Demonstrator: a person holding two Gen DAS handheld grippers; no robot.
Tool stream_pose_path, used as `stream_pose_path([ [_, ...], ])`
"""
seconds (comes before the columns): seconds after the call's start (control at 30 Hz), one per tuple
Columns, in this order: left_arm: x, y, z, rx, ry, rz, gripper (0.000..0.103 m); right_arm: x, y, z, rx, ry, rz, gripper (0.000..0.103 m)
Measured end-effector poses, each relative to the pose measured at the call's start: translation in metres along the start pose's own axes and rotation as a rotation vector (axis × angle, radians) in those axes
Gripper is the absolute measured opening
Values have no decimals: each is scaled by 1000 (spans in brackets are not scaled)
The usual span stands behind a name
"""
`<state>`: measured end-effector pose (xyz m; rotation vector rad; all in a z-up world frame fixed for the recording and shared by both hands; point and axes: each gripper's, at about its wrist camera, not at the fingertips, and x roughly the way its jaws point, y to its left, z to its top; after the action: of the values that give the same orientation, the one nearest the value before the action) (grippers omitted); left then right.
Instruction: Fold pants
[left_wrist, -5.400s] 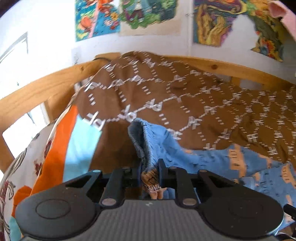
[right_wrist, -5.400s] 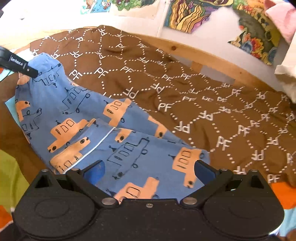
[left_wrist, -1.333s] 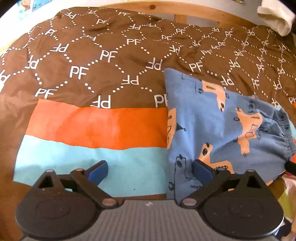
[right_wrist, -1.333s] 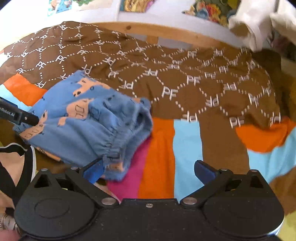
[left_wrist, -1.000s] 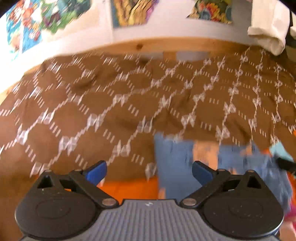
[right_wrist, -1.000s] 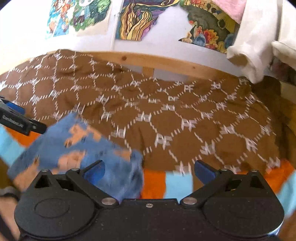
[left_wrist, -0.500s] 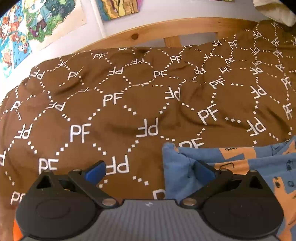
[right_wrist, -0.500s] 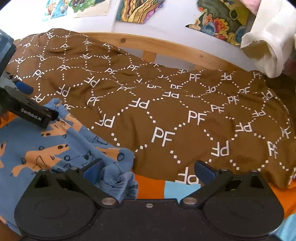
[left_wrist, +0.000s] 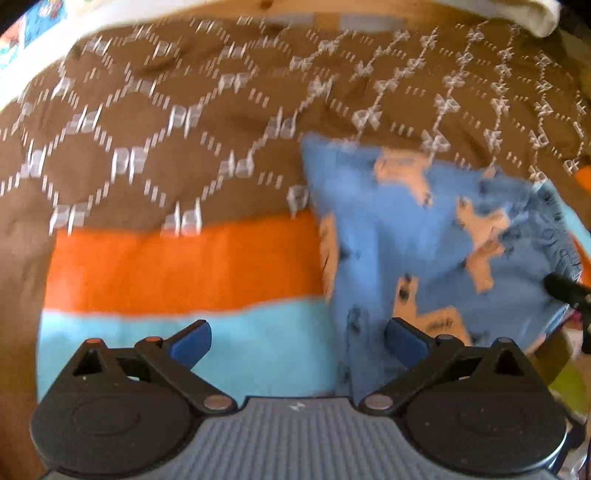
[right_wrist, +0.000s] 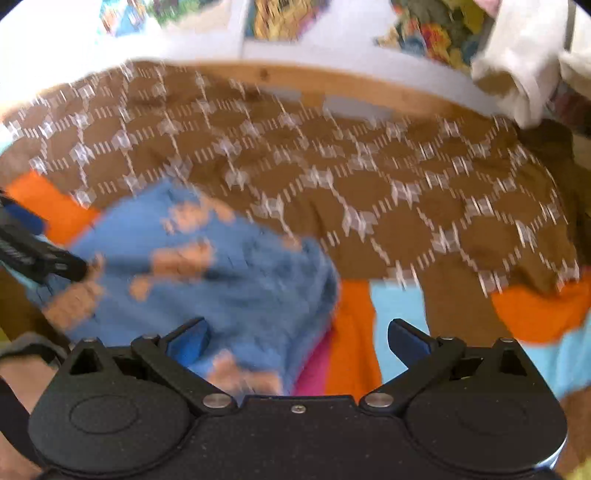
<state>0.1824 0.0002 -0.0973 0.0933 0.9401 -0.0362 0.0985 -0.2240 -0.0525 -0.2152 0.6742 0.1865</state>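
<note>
The blue pants (left_wrist: 424, 240) with orange vehicle prints lie folded in a compact bundle on the bed; they also show in the right wrist view (right_wrist: 207, 258). My left gripper (left_wrist: 297, 338) is open and empty, hovering at the bundle's left edge. My right gripper (right_wrist: 297, 338) is open and empty, hovering at the bundle's right edge by the elastic waistband. Each gripper's black finger tip shows in the other's view: the right one (left_wrist: 565, 290) and the left one (right_wrist: 33, 254). Both views are motion-blurred.
The bed cover (left_wrist: 166, 122) is brown with white PF lettering, with orange (left_wrist: 177, 266) and light blue (left_wrist: 240, 354) patches. A wooden bed rail (right_wrist: 332, 81) and a wall with posters (right_wrist: 284, 18) lie behind. Cream cloth (right_wrist: 517, 70) hangs at the upper right.
Both grippers have pulled back and up from the pants, so more of the bundle and the coloured patches shows. The pants lie as before. Both grippers stay open.
</note>
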Motion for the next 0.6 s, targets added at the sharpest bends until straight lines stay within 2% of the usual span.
stream_pose_path([
  [0.1, -3, 10, -6, -100, 17, -28, 103, -4, -7, -7, 74, 27, 3, 102],
  [0.23, -7, 7, -5, -76, 40, -13, 103, -9, -4, -9, 54, 51, -16, 102],
  [0.43, -9, 9, -8, -85, 50, -17, 103, -15, 3, 19, 34, -19, -23, 102],
  [0.6, -6, 10, -6, -92, 60, -23, 103, -3, 11, 28, 25, 24, -27, 102],
])
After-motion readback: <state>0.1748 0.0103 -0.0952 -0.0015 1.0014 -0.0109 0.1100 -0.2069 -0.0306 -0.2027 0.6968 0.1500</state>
